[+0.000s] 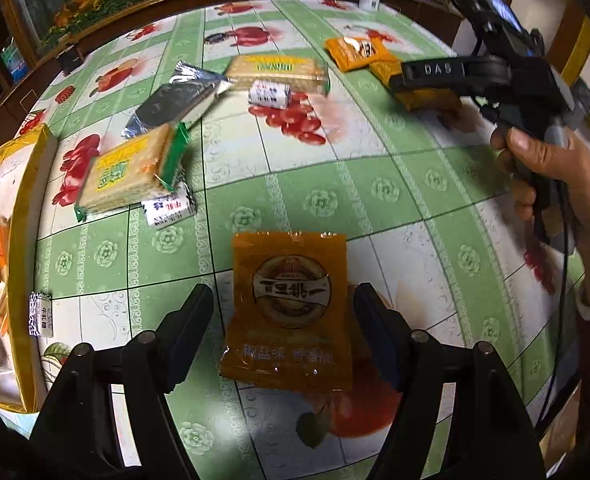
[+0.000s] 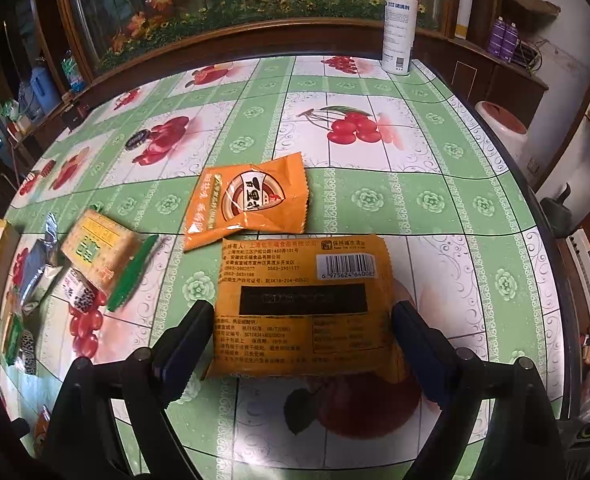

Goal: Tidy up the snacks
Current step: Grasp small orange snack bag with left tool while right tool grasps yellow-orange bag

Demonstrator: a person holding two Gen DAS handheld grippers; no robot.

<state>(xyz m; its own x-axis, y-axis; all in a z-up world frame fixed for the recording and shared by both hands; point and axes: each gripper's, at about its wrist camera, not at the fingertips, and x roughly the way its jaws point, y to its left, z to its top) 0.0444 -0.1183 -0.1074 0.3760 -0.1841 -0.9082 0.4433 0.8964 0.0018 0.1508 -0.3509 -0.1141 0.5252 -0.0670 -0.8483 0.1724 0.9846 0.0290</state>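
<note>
My left gripper (image 1: 283, 300) is open, its fingers on either side of a brown-orange snack packet (image 1: 289, 308) that lies flat on the table. My right gripper (image 2: 303, 312) is open around an orange packet (image 2: 303, 304) lying back side up with a barcode. The right gripper also shows in the left wrist view (image 1: 427, 80), over that orange packet (image 1: 427, 98). A second orange packet (image 2: 251, 200) lies just beyond it. Cracker packs (image 1: 131, 168) (image 1: 279, 70), a silver packet (image 1: 175, 100) and small white candies (image 1: 269, 94) lie at the left.
A yellow box (image 1: 23, 240) holding several snacks stands at the table's left edge. A white spray bottle (image 2: 399, 24) stands at the far edge. A small white candy (image 1: 41, 314) lies by the box. The green fruit-print tablecloth (image 2: 435, 200) covers the table.
</note>
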